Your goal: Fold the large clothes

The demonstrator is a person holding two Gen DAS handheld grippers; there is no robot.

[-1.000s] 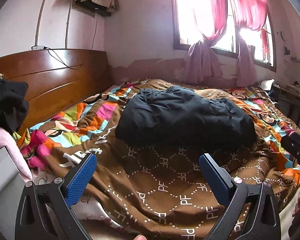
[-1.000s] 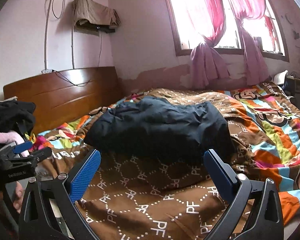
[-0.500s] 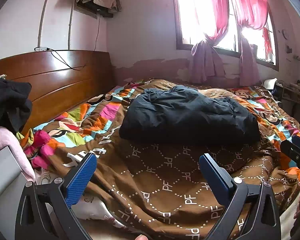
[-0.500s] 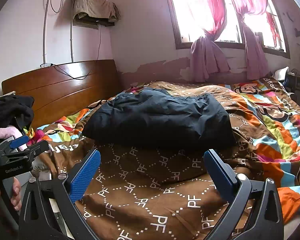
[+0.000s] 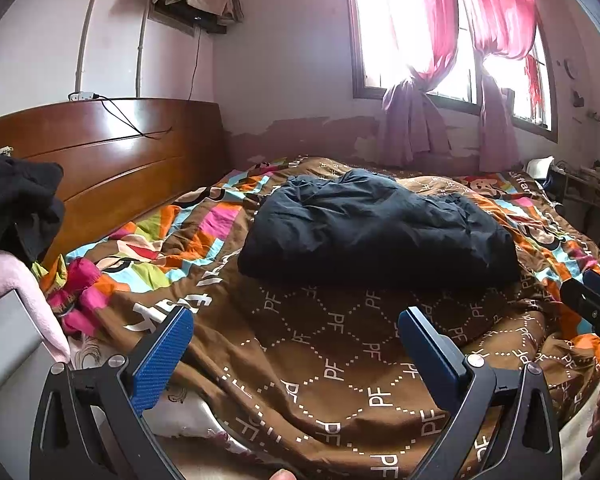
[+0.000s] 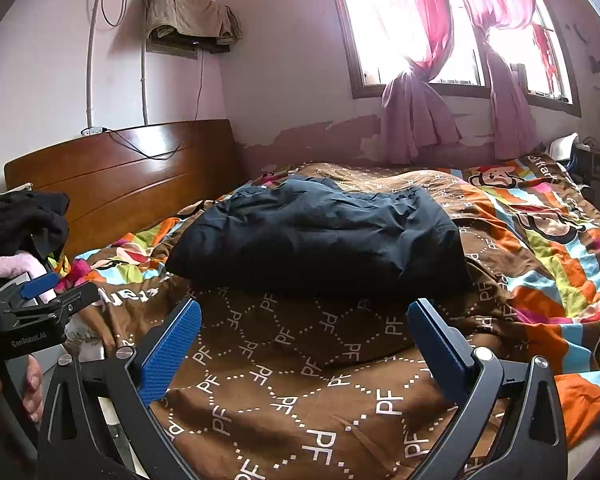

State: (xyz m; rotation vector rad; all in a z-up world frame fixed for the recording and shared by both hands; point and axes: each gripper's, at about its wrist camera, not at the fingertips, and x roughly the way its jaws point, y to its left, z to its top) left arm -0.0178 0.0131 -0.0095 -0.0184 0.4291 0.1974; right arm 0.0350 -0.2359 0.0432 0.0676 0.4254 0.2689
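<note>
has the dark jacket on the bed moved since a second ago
No. The dark jacket lies on the same brown patch of the quilt, same folds. Only the cameras shifted.

Daylight from the window, strong fisheye bend

The window (image 5: 452,40) is overexposed to white behind the pink curtains (image 6: 412,32); the room is evenly bright and the dark garment (image 5: 376,232) loses detail. Both views are sharp in the middle, curved with black corners at the edges.
</note>
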